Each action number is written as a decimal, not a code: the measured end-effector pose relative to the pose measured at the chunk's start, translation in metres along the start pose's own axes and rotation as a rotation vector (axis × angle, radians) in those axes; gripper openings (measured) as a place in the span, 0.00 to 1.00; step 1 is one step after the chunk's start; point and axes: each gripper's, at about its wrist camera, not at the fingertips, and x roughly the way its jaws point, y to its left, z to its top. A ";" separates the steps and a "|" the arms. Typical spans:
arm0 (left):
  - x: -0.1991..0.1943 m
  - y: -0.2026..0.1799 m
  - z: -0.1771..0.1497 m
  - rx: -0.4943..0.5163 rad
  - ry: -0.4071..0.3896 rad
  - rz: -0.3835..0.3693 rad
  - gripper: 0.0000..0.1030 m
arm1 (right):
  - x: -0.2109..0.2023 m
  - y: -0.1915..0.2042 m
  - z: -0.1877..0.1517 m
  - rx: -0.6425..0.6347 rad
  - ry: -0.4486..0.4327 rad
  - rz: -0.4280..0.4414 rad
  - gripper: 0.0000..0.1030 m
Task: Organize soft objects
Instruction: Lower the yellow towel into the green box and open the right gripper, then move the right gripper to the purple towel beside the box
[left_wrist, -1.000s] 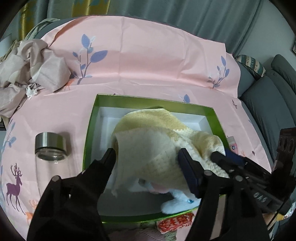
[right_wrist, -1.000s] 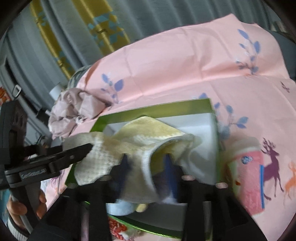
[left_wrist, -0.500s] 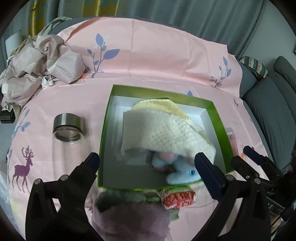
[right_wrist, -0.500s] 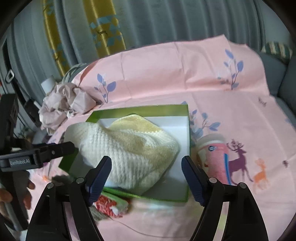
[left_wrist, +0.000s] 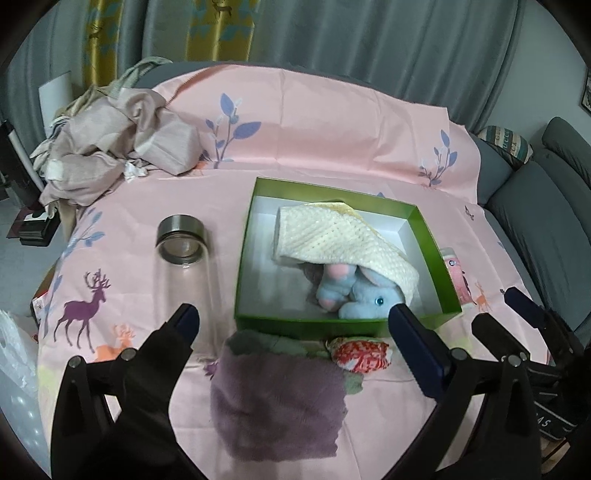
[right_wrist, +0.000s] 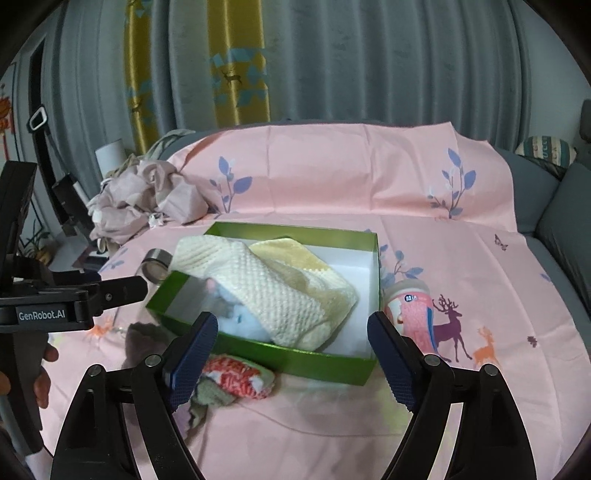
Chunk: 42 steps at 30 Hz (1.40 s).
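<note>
Pink deer-print cloth covers the tabletop (left_wrist: 332, 122). Both hand-held grippers, left hand-held gripper (left_wrist: 291, 321) and right hand-held gripper (right_wrist: 291, 328), have let go and backed off wide, empty. That leaves the cream towel (left_wrist: 343, 240) draped over the plush bunny (left_wrist: 354, 291) in the green box (left_wrist: 251, 236); purple cloth (left_wrist: 277, 398) waits outside.

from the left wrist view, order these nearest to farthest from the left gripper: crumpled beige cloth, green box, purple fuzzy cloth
1. purple fuzzy cloth: just ahead of the left gripper, low centre.
2. green box: behind it, centre right, holding the towel and plush.
3. crumpled beige cloth: far back at upper left.
</note>
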 end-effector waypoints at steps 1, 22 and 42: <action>-0.003 0.000 -0.003 0.000 -0.004 0.002 0.99 | -0.004 0.002 -0.002 0.003 -0.002 0.001 0.81; -0.032 0.004 -0.043 -0.024 -0.024 -0.019 0.99 | -0.026 0.010 -0.019 0.019 -0.006 0.031 0.81; -0.020 0.053 -0.074 -0.121 0.019 -0.021 0.99 | -0.005 0.018 -0.055 0.005 0.090 0.142 0.81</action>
